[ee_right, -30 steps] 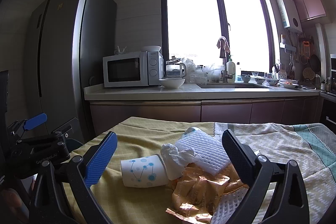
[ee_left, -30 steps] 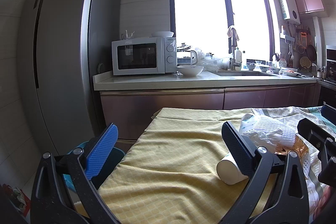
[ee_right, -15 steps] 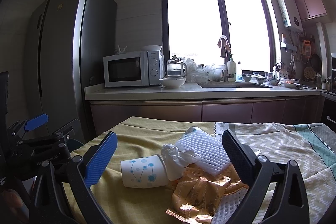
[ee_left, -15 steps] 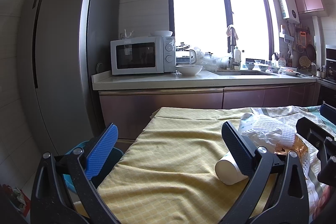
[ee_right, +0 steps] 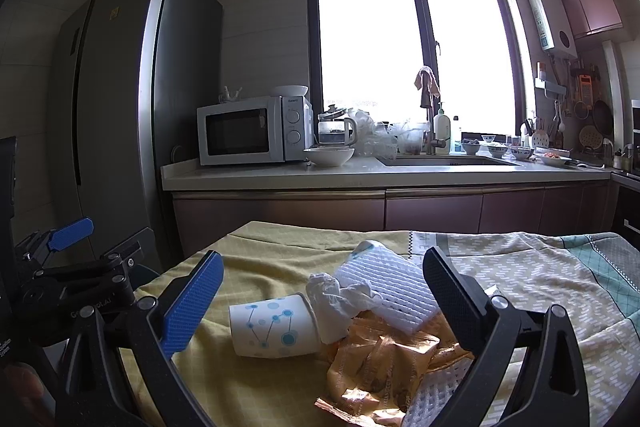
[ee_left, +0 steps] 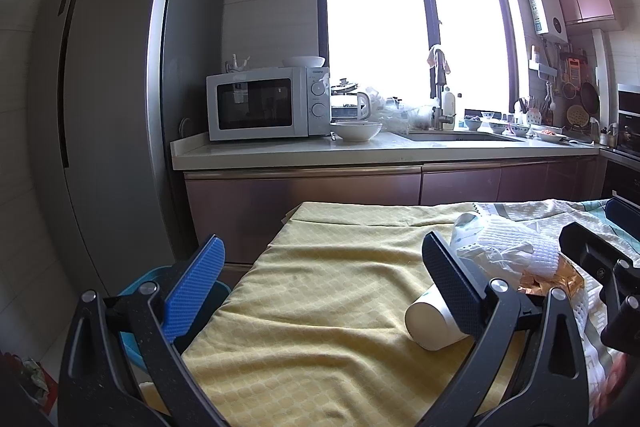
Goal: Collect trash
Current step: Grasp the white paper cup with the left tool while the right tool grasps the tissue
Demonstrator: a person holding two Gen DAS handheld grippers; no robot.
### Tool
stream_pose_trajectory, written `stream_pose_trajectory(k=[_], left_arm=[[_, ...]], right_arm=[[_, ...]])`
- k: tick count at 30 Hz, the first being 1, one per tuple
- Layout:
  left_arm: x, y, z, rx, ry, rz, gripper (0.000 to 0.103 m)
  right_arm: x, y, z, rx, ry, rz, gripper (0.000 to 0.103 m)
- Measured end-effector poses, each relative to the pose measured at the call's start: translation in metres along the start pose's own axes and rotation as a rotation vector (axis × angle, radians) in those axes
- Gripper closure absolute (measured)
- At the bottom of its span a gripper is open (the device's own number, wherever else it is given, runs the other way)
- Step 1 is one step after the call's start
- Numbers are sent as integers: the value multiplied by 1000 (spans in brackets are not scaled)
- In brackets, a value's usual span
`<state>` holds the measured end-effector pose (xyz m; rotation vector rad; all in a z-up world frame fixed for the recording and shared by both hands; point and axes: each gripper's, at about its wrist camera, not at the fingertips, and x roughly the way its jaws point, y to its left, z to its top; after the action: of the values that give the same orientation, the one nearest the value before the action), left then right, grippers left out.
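Sunlit kitchen, table under a yellow cloth (ee_right: 264, 267); nothing looks collected yet; the paper cup (ee_right: 274, 325) lies tipped over mid-cloth, touching a crumpled tissue (ee_right: 340, 299) and a gold wrapper (ee_right: 380, 359); both the right gripper (ee_right: 322, 301) and left gripper (ee_left: 320, 285) gape, holding nothing; the microwave (ee_right: 252, 131) reads "Galanz", I think.

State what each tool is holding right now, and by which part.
Nothing is held. The left tool and the right tool are both open above the table, the paper cup and gold wrapper lying ungripped on the cloth.
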<state>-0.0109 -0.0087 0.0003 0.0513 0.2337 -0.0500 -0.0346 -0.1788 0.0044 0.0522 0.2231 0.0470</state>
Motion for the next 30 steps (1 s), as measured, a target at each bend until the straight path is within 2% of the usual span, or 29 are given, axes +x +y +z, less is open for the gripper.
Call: stream_pose_trajectory(k=[12, 16, 21, 26, 30], left_arm=[[13, -3, -5, 8, 50, -39, 6], [25, -8, -9, 14, 115, -124, 6], [50, -20, -17, 14, 214, -276, 6], [74, -39, -29, 32, 294, -364, 6], [88, -51, -34, 57, 322, -400, 6]], right_arm=[[7, -15, -5, 30, 41, 3, 7], [18, -33, -9, 54, 94, -24, 7], [36, -60, -13, 106, 187, -42, 6], [53, -85, -20, 192, 261, -12, 8], [60, -82, -20, 184, 279, 57, 19]])
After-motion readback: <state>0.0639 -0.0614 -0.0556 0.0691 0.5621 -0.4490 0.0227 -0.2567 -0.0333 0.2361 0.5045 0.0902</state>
